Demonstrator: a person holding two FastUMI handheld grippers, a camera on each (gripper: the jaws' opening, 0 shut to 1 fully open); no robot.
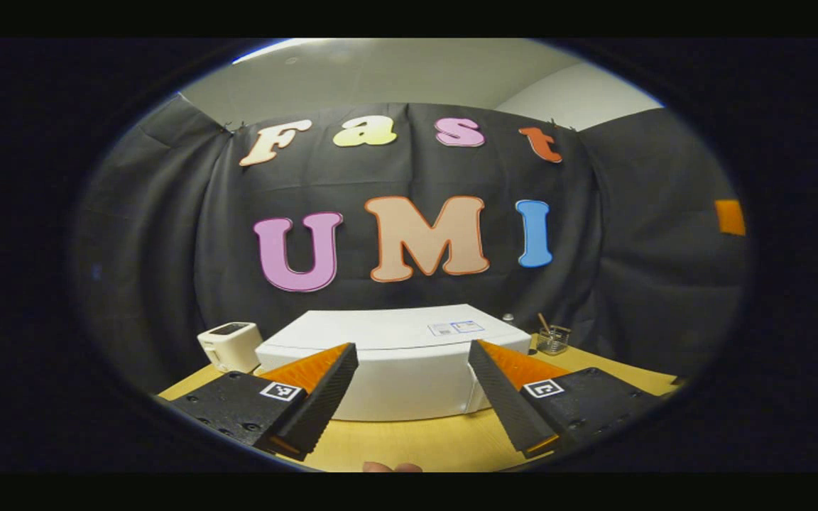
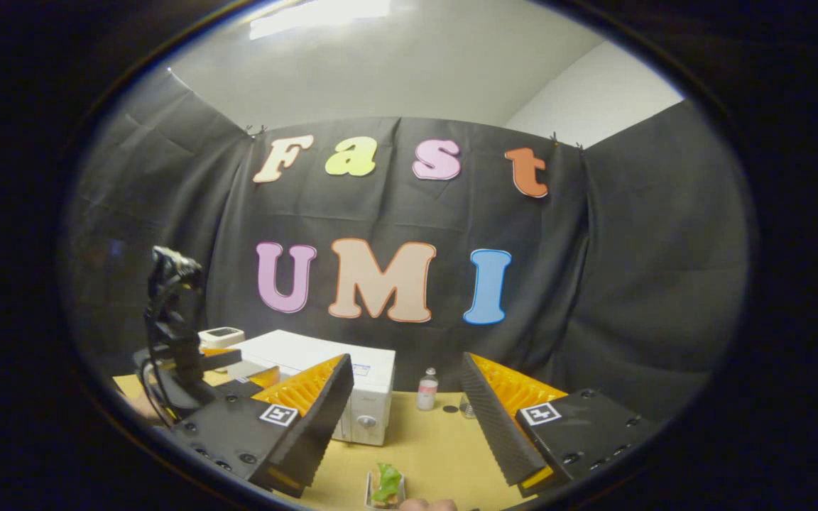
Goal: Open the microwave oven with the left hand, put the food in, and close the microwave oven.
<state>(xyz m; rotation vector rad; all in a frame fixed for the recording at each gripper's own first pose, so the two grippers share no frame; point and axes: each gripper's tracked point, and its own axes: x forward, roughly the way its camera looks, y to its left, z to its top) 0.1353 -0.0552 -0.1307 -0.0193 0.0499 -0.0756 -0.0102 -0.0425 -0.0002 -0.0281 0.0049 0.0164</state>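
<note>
A: Two grippers on the list. Left gripper (image 1: 412, 369): fingers spread wide, nothing between them, aimed at 12 o'clock toward the white box-shaped microwave oven (image 1: 395, 355) on the pale wooden table (image 1: 409, 443). Probably lined up there because this hand has to open the door.

B: Door status?

A: Looks closed from the right gripper view, where the oven's front with its round knob (image 2: 366, 421) sits at about 10 o'clock. Right gripper (image 2: 405, 394): also gaping, holding nothing.

B: Food?

A: One small white dish with a green leafy portion (image 2: 385, 486), at 6 o'clock on the table, just below the right fingers. Likely set close so that hand can lift it once the door swings open. Not yet picked up.

B: Sundries?

A: Small white boxy appliance with a dark top (image 1: 230, 345), 9 o'clock of the oven; clear glass jar with sticks (image 1: 552, 339) at its 3 o'clock; small clear bottle with a pink label (image 2: 427, 389), beside the oven.
</note>
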